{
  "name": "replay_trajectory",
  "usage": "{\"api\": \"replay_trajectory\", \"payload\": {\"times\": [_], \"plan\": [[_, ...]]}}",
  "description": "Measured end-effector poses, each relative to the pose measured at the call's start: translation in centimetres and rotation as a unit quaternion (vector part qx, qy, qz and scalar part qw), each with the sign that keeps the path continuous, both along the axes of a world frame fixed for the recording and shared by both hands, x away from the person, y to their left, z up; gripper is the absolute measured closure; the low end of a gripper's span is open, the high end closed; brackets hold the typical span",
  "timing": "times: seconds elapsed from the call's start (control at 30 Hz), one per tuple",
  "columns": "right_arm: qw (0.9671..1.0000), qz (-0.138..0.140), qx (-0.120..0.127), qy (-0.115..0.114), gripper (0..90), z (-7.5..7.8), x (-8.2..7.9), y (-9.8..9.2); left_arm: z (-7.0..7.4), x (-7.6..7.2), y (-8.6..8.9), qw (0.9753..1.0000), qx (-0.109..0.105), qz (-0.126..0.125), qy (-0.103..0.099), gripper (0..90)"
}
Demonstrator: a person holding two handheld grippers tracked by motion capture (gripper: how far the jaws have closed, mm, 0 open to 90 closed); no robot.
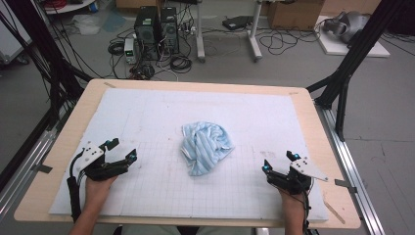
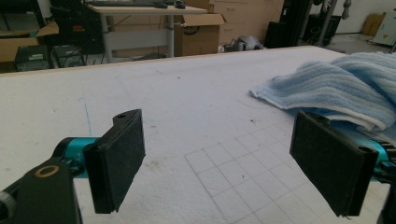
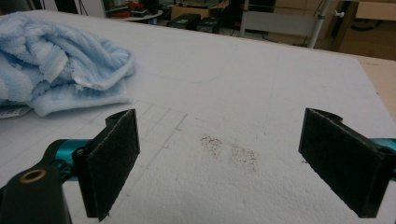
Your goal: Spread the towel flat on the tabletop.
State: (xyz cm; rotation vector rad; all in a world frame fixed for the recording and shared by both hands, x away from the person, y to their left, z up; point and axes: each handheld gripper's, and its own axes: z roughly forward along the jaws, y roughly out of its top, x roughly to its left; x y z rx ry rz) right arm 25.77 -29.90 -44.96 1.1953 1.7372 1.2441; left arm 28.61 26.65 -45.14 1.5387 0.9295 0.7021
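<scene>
A crumpled light blue striped towel (image 1: 204,145) lies in a heap near the middle of the white gridded mat (image 1: 147,112). My left gripper (image 1: 121,150) rests low at the mat's left front, open, with nothing between its jaws. The towel (image 2: 345,88) lies ahead and to the right of the left gripper (image 2: 229,163). My right gripper (image 1: 280,162) sits at the right front, also open and empty. Ahead and to the left of the right gripper (image 3: 233,163) is the towel (image 3: 56,60), a white tag showing at its edge.
The mat covers a wooden table (image 1: 78,117) whose edges show all round. A brownish stain (image 3: 229,149) marks the mat ahead of the right gripper. Beyond the table stand computer towers (image 1: 156,29), cables and black frame poles (image 1: 342,78).
</scene>
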Motion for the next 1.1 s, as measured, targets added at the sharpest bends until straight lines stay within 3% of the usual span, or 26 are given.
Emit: {"api": "replay_trajectory", "payload": {"times": [0.5, 0.77, 1.1], "plan": [[0.9999, -0.001, 0.01, -0.003, 11.6, -0.01, -0.01, -0.22, 0.01, 0.03, -0.07, 1.0, 0.002, 0.003, 0.002, 18.5], [1.0, 0.002, 0.004, -0.008, 11.6, -0.02, -0.11, -0.1, 0.02, -0.02, -0.09, 1.0, 0.006, -0.005, -0.002, 18.5], [1.0, 0.005, 0.004, -0.005, 11.6, 0.0, -0.03, -0.15, 0.1, 0.2, 0.01, 1.0, 0.0, -0.006, 0.007, 19.5]]}}
